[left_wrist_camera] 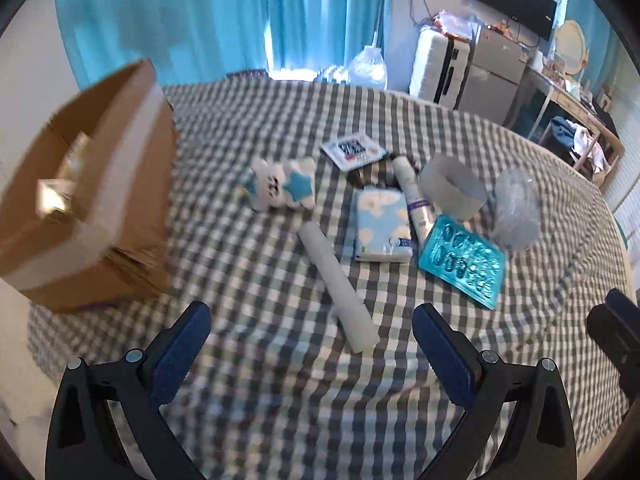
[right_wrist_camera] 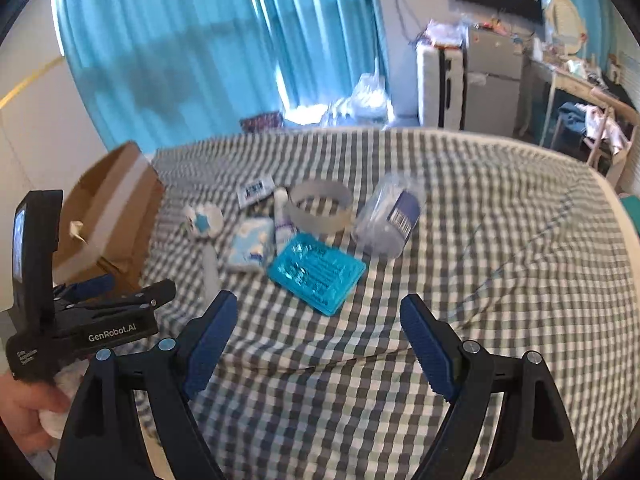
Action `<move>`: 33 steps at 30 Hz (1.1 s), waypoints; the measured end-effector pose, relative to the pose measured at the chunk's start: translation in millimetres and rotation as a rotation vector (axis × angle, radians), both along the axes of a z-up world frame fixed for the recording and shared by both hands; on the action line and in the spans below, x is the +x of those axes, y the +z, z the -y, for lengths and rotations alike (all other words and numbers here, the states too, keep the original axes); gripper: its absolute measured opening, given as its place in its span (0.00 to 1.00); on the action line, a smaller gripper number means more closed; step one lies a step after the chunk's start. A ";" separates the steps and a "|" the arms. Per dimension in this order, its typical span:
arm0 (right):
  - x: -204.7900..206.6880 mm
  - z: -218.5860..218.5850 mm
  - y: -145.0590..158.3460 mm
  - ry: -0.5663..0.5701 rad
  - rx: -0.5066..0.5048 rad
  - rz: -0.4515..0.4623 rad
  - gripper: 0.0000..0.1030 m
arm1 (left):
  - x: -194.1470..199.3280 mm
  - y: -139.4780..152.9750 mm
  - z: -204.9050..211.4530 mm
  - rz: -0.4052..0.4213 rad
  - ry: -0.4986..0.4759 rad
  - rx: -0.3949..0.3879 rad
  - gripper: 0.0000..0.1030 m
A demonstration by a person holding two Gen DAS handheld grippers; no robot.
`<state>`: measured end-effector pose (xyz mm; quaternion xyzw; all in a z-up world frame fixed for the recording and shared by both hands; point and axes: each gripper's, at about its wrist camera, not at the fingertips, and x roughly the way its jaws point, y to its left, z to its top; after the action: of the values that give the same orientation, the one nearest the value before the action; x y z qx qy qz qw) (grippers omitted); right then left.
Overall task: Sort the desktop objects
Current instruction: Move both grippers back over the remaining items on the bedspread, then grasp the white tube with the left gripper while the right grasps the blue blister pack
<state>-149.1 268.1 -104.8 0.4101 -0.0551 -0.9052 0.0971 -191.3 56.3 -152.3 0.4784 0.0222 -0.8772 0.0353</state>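
1. The left wrist view is filled by a bed covered with a grey-and-white checked sheet (left_wrist_camera: 248,128), on which every object is carried.
2. An open cardboard box (left_wrist_camera: 92,200) is set at the left edge of the sheet, with small items blurred inside it.
3. The left gripper (left_wrist_camera: 312,332) is held above the near part of the sheet with its jaws spread wide and nothing between them.
4. The right gripper (right_wrist_camera: 318,328) is likewise seen wide open and empty over the near edge; the left gripper is seen beside it at the left, held by a hand (right_wrist_camera: 28,412).
5. A clear plastic jar (left_wrist_camera: 514,212) with a barcode label is laid on its side at the right of the cluster, towards the middle of the sheet.
6. A blue plastic tray (left_wrist_camera: 462,262) is laid flat just in front of the jar.
7. A long white roll (left_wrist_camera: 340,288) is laid slantwise nearest the left gripper.
8. A cloud-printed tissue pack (left_wrist_camera: 382,226) is placed between the roll and the tray.
9. A grey tape ring (left_wrist_camera: 452,188) is stood behind the tray.
10. A plush toy (left_wrist_camera: 280,188) with blue stars is placed nearest the box.
11. A white tube (left_wrist_camera: 414,200) is laid just beside the tissue pack.
12. A small printed sachet (left_wrist_camera: 354,150) is laid farthest back.
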 end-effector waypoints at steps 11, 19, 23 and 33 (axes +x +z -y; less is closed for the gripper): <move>-68.0 32.2 -66.8 0.193 0.202 0.061 0.81 | -47.8 -73.0 -7.0 0.140 -0.019 0.026 0.61; -109.3 62.5 -93.4 0.402 0.257 0.097 0.81 | -53.4 -67.6 -8.4 0.162 -0.090 0.010 0.20; -113.1 77.4 -106.4 0.441 0.363 0.125 0.82 | -49.3 -61.3 5.1 0.171 -0.082 0.051 0.18; -129.1 25.6 -92.9 0.127 0.084 0.281 0.22 | -37.4 -52.4 48.0 0.192 -0.012 0.053 0.18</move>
<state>-278.2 242.6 -197.7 0.5390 -0.0040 -0.8325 0.1282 -228.8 8.3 -204.6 0.5610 0.0390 -0.8267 0.0192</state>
